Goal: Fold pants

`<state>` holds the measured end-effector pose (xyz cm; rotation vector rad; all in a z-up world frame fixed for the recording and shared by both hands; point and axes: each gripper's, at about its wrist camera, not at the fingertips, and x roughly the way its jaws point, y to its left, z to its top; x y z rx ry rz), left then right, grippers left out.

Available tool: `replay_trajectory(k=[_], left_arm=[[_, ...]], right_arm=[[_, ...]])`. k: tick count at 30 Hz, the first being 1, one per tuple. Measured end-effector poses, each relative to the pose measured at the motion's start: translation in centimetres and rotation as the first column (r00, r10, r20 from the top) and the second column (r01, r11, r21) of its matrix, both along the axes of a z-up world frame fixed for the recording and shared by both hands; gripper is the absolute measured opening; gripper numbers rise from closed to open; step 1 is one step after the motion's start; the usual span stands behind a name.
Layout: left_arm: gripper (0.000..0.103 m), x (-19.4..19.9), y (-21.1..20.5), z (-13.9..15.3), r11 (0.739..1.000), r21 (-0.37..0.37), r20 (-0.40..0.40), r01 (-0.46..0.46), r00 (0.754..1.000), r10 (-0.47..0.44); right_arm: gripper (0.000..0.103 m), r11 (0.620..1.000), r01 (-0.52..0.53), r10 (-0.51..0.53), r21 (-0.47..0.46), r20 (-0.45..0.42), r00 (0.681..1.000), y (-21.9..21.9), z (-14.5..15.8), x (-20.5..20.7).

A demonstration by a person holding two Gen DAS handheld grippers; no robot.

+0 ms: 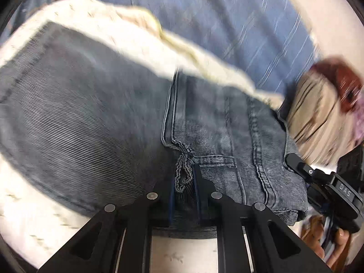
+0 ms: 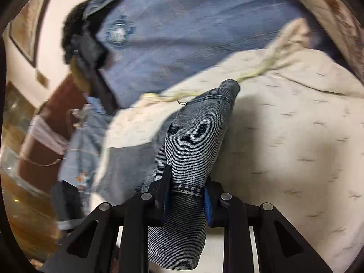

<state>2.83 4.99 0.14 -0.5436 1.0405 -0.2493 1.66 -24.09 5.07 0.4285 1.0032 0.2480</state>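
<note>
Grey denim pants (image 1: 91,113) lie spread on a cream bedspread (image 1: 29,223). My left gripper (image 1: 184,188) is shut on the pants at the crotch seam, where a frayed thread loop hangs between the fingers. My right gripper (image 2: 186,193) is shut on a bunched fold of the same pants (image 2: 195,141), near a hem, holding it lifted above the bedspread (image 2: 295,159). The right gripper (image 1: 302,168) also shows in the left wrist view at the right edge of the pants.
A person in a light blue denim shirt (image 2: 193,27) stands close behind the bed; the shirt also fills the top of the left wrist view (image 1: 227,22). A hand (image 1: 327,241) holds the right gripper. Brown furniture (image 2: 56,113) stands at left.
</note>
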Motion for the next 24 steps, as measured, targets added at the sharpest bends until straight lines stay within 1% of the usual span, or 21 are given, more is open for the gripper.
replay_trajectory(k=[1, 2, 3, 4, 5, 6, 7, 8, 10, 11, 12, 13, 14, 16, 17, 18, 19, 20, 23, 24], left_arm=[[0.013, 0.0, -0.5, -0.5, 1.0, 0.013, 0.002, -0.001, 1.0, 0.001], [0.014, -0.4, -0.8, -0.4, 1.0, 0.024, 0.04, -0.009, 0.999, 0.008], [0.014, -0.6, -1.2, -0.1, 0.999, 0.044, 0.061, 0.005, 0.998, -0.008], [0.014, -0.7, -1.3, 0.0, 0.999, 0.044, 0.067, 0.009, 0.998, -0.012], [0.013, -0.8, -1.1, 0.1, 1.0, 0.016, 0.058, 0.003, 0.998, -0.004], [0.013, -0.9, -0.6, 0.2, 0.999, -0.032, 0.042, -0.004, 0.999, 0.005], [0.013, -1.1, -0.3, 0.4, 0.998, -0.063, 0.035, -0.006, 0.999, 0.009], [0.013, -1.1, -0.1, 0.6, 0.997, -0.073, 0.036, -0.013, 0.999, 0.016], [0.013, -0.6, 0.0, 0.4, 0.998, -0.061, 0.022, -0.011, 1.0, 0.012], [0.015, -0.3, -0.3, -0.2, 0.999, -0.045, 0.0, 0.004, 1.0, -0.004], [0.017, -0.2, 0.2, -0.6, 0.999, -0.043, -0.004, 0.016, 1.0, -0.016], [0.017, -0.2, 0.5, -0.4, 0.999, -0.05, 0.012, 0.017, 1.0, -0.016], [0.018, -0.5, 0.7, -0.2, 0.998, -0.054, 0.019, 0.021, 1.0, -0.02], [0.022, -1.4, 1.6, 0.2, 0.998, -0.065, 0.028, 0.024, 0.999, -0.022], [0.024, -2.1, 2.2, 0.4, 0.998, -0.065, 0.044, 0.021, 0.999, -0.018], [0.027, -2.3, 2.6, 0.4, 0.998, -0.064, 0.052, 0.021, 0.998, -0.017], [0.028, -3.1, 3.5, 0.8, 0.998, -0.062, 0.066, 0.021, 0.998, -0.017], [0.029, -3.7, 4.3, 1.3, 0.999, -0.051, 0.078, 0.015, 0.997, -0.011], [0.034, -5.2, 6.4, 2.1, 0.999, -0.031, 0.103, 0.009, 0.995, -0.006], [0.036, -6.2, 7.3, 2.3, 1.0, -0.022, 0.117, 0.006, 0.993, -0.004]], right_arm=[[0.029, 0.999, 0.033, -0.033, 0.01, -0.038, 0.999, -1.1, -1.8, -0.1], [0.033, 0.998, 0.065, -0.064, 0.011, -0.084, 0.994, -1.9, -3.2, 0.0], [0.038, 0.995, 0.098, -0.094, 0.025, -0.127, 0.987, -2.6, -4.3, 0.1], [0.039, 0.993, 0.105, -0.098, 0.059, -0.114, 0.989, -3.0, -4.0, 0.1], [0.039, 0.993, 0.1, -0.093, 0.065, -0.1, 0.991, -3.1, -3.7, 0.1], [0.039, 0.995, 0.088, -0.084, 0.056, -0.068, 0.994, -2.8, -2.8, 0.0], [0.04, 0.996, 0.077, -0.075, 0.042, -0.044, 0.996, -2.4, -2.3, -0.1], [0.04, 0.997, 0.072, -0.071, 0.03, -0.039, 0.997, -2.3, -2.1, -0.2], [0.041, 0.997, 0.064, -0.066, -0.035, -0.055, 0.996, -1.5, -2.5, 0.0], [0.042, 0.996, 0.067, -0.071, -0.063, -0.068, 0.995, -1.4, -2.9, 0.1], [0.044, 0.994, 0.074, -0.08, -0.081, -0.073, 0.994, -1.4, -3.1, 0.1], [0.045, 0.992, 0.082, -0.088, -0.092, -0.064, 0.994, -1.3, -2.9, 0.0], [0.047, 0.989, 0.096, -0.101, -0.113, -0.044, 0.994, -1.1, -2.3, -0.3], [0.057, 0.979, 0.123, -0.118, -0.164, 0.035, 0.992, -0.6, -0.8, -1.7], [0.068, 0.974, 0.131, -0.118, -0.186, 0.081, 0.99, -0.1, -0.1, -2.7], [0.074, 0.968, 0.142, -0.116, -0.208, 0.132, 0.984, 0.6, 0.6, -3.9], [0.076, 0.964, 0.138, -0.099, -0.226, 0.176, 0.979, 1.4, 1.2, -5.0], [0.078, 0.963, 0.121, -0.073, -0.241, 0.2, 0.977, 2.3, 1.5, -5.7], [0.078, 0.958, 0.07, -0.002, -0.279, 0.236, 0.972, 4.8, 1.7, -7.3], [0.078, 0.956, 0.021, 0.052, -0.294, 0.239, 0.969, 6.1, 1.4, -7.7]])
